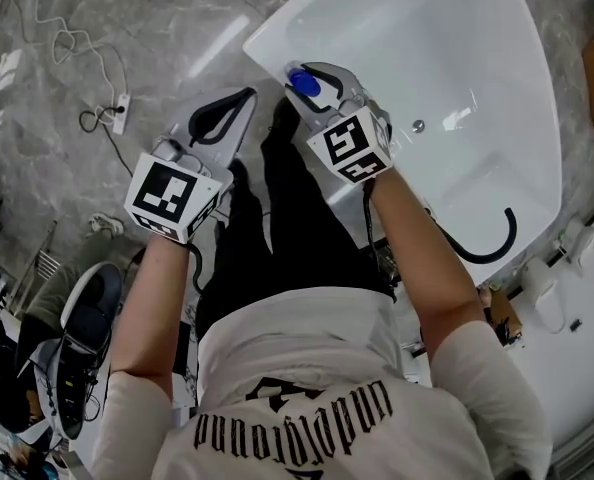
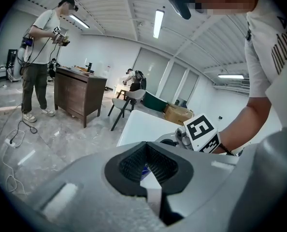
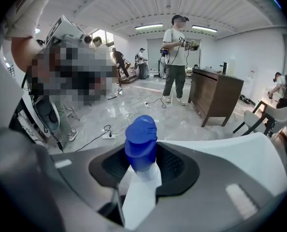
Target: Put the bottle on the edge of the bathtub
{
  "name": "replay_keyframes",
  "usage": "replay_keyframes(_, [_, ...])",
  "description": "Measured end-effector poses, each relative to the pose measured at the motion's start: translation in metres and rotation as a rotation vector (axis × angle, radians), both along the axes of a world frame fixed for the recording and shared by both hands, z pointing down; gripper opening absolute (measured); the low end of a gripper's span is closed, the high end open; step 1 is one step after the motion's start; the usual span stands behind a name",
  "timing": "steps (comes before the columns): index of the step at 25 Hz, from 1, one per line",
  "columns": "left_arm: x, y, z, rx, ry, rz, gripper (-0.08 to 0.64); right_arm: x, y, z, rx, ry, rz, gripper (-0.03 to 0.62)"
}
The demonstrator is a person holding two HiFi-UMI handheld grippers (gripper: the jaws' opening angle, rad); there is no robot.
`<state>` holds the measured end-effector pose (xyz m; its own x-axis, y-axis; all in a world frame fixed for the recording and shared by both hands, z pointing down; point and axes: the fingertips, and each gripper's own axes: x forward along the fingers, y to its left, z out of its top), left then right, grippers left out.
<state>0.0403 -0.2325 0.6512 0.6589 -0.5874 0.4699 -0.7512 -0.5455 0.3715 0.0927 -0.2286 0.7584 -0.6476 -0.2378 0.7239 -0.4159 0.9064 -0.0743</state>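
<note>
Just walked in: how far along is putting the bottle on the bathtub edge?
Done: the bottle is picked up, clamped in the right gripper's jaws. In hand: it is held at the bathtub's corner rim. To do: setting it down and letting go; the left gripper is shut, empty.

I count one bottle (image 3: 141, 146) and one bathtub (image 1: 447, 48), upper right of the head view. Two grippers: the left gripper (image 1: 239, 103) and the right gripper (image 1: 327, 76). One wooden cabinet (image 3: 218, 98), one chair (image 2: 126, 105), one power strip (image 1: 120, 113) upper left, one black hose (image 1: 492, 243). The people farther back are too small to count.
</note>
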Motion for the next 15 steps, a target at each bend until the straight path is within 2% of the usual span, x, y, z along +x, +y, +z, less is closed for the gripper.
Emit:
replay_keyframes(6, [-0.016,0.005,0.004,0.004,0.001,-0.002,0.006,-0.018,0.004,0.011,-0.016,0.010,0.008,0.164])
replay_keyframes(15, [-0.039,0.013,0.009,0.005,0.005,-0.011,0.006,-0.033,-0.005,0.027,-0.016,0.038,0.042,0.214])
